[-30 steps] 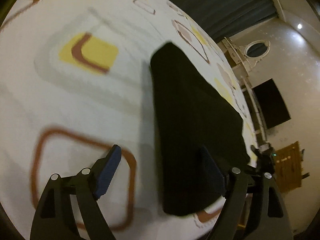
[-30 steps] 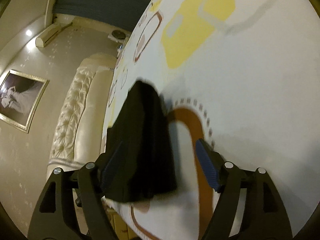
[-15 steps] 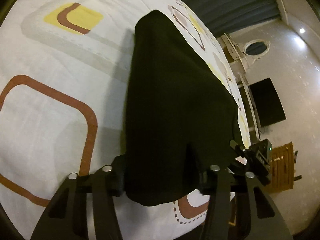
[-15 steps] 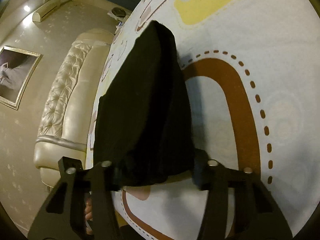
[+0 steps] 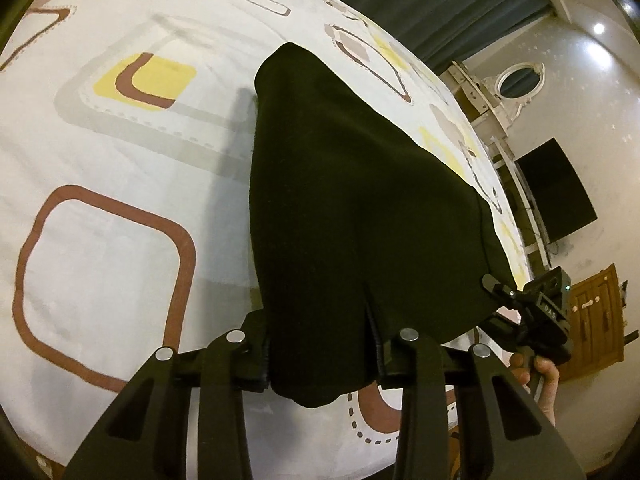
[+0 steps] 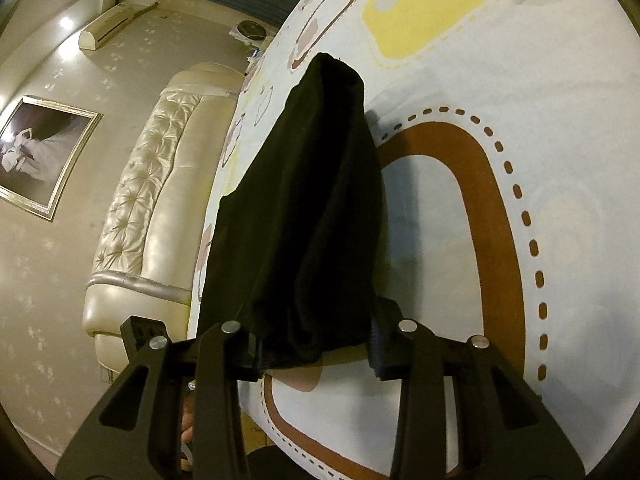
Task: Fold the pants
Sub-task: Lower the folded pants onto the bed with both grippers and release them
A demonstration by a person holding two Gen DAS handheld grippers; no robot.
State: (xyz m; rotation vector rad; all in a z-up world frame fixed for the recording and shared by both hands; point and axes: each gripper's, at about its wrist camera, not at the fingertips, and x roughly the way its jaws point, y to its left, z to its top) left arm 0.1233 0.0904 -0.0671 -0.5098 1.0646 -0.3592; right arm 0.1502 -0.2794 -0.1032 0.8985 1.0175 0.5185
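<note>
The pants (image 5: 352,200) are black, of a soft matte cloth, folded into a long narrow bundle that lies on a white bedsheet (image 5: 120,248) printed with brown and yellow rounded squares. The near end is lifted off the sheet and sags between its two corners (the far end rests flat), so the cloth slopes down and tapers away.

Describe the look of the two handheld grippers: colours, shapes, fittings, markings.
Both are matte black plastic. The left gripper and right gripper each have two fingers on angular linkage arms with triangular cut-outs and round silver pins at the joints. The right one's pads are ribbed and blue. Seen from the left wrist, the right gripper's body carries a small green light and pale lettering.
</note>
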